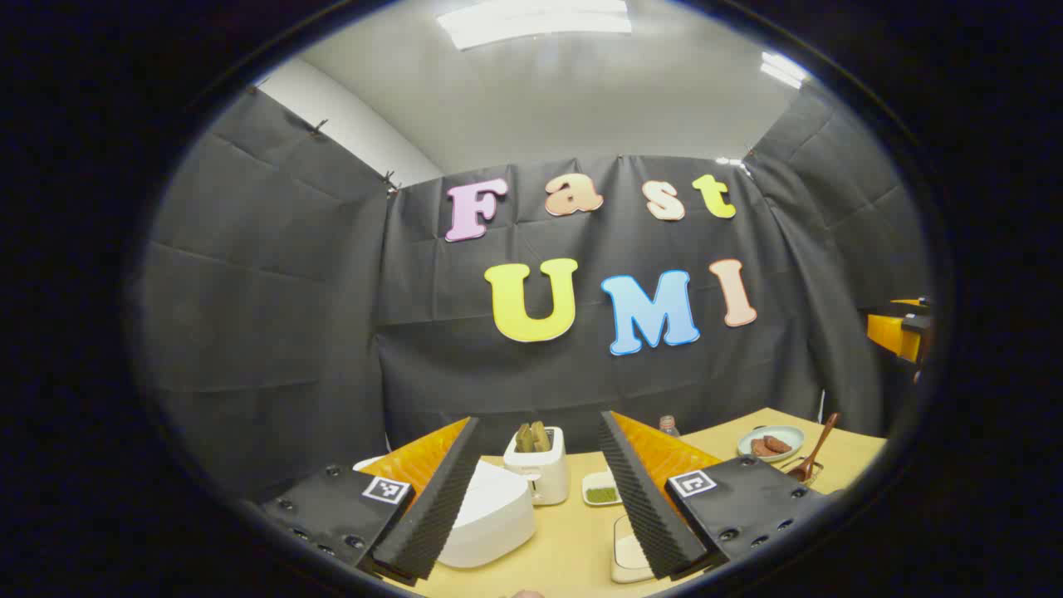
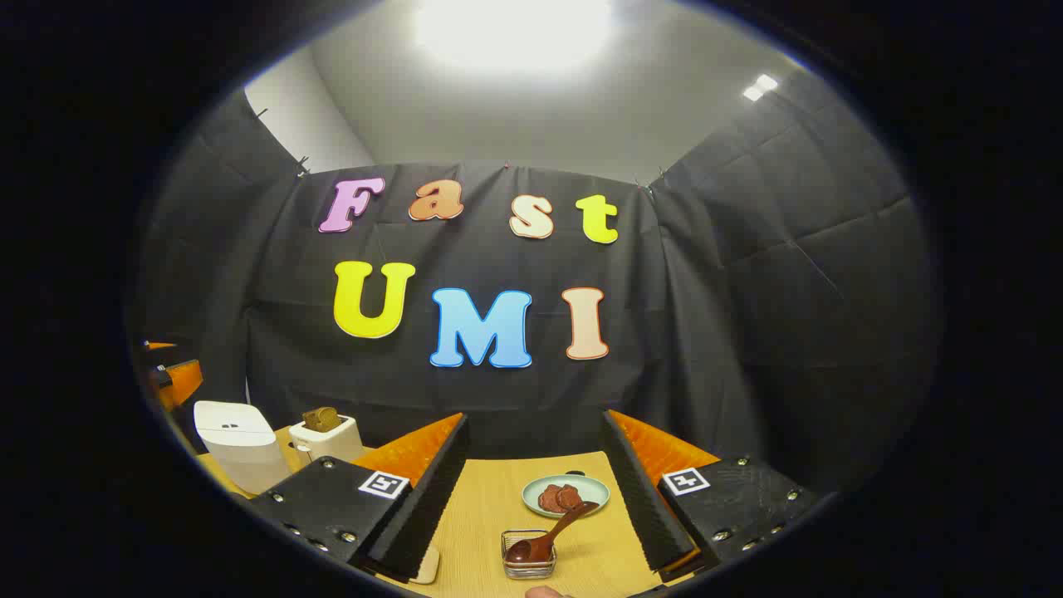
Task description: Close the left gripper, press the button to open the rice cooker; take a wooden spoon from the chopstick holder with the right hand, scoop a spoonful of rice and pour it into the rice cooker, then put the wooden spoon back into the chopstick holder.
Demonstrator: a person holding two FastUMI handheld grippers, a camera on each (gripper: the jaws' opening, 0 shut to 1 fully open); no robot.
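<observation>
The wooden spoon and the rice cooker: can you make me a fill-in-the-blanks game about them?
1. The wooden spoon rests in the wire ____.
2. The rice cooker has its lid ____.
3. The toaster stands ____ the rice cooker.
4. Both the left gripper and the right gripper are ____.

Missing words: holder; closed; behind; open

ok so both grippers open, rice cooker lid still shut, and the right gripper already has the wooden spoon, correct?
Not the last part. In the right gripper view the wooden spoon still sits in the chopstick holder, and the right gripper is open above it, holding nothing. The rest stands: the left gripper is open and the rice cooker lid is shut.
</observation>
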